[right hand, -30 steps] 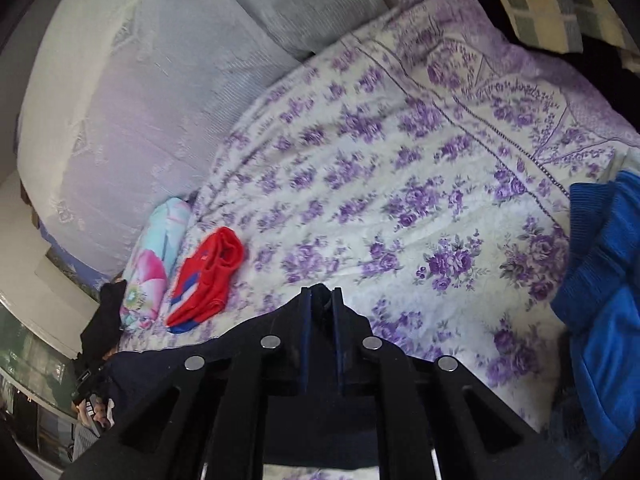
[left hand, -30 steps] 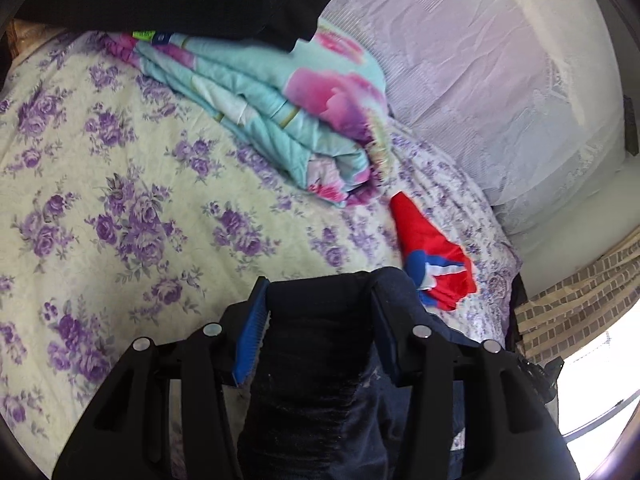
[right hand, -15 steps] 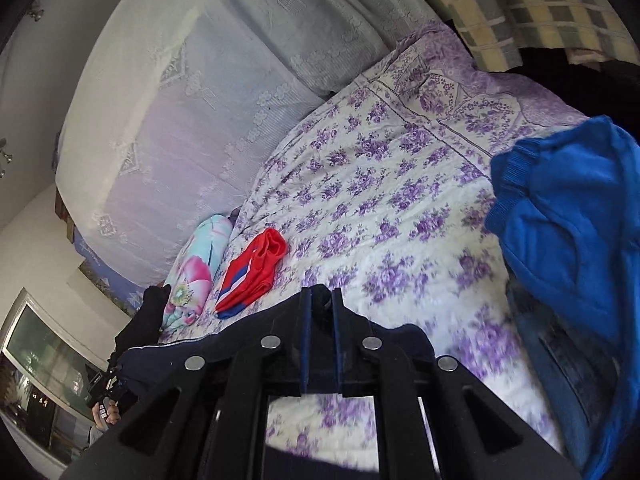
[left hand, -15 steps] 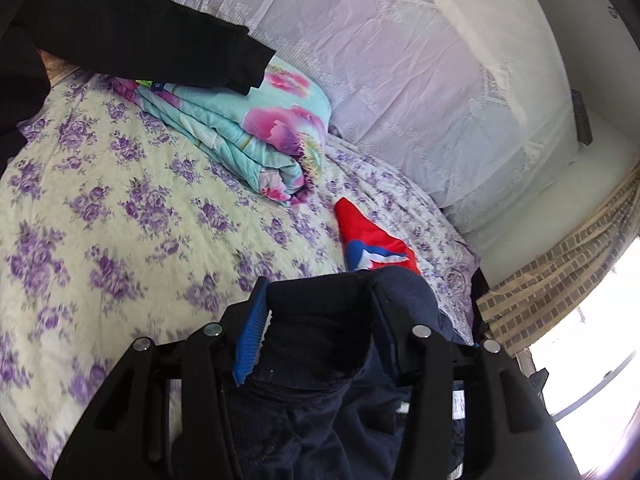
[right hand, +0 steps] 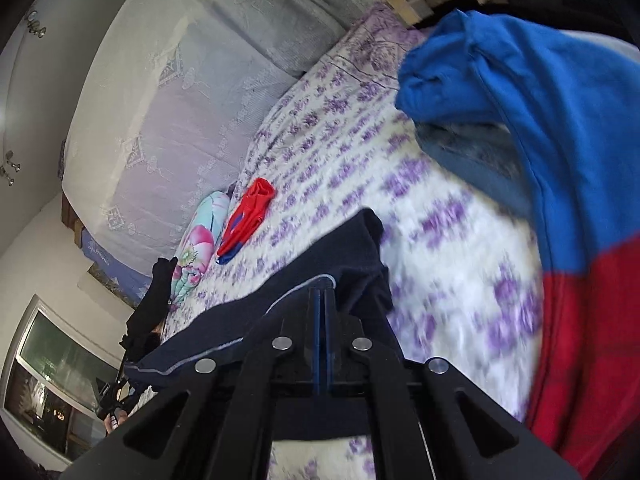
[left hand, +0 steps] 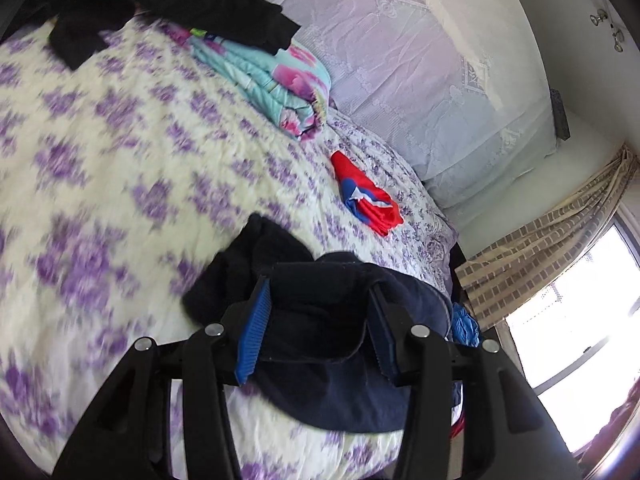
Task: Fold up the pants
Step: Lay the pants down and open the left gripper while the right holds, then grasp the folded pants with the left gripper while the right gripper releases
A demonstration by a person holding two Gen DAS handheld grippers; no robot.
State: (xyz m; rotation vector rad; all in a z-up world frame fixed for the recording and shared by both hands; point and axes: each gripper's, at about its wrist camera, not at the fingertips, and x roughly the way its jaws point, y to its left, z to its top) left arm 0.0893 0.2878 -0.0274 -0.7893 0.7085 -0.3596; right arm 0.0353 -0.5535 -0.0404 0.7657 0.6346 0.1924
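pants (left hand: 320,364): navy, bunched near the bed (left hand: 120,168) edge
left gripper (left hand: 318,300): clamped on a thick fold
right gripper (right hand: 322,294): pinched tight on the hem
room: bare floral sheet ahead of both

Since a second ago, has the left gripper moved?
Yes. The left gripper, holding the navy pants, has pulled back from the folded floral quilt.

No readable text, label, brand or number anywhere in either wrist view.
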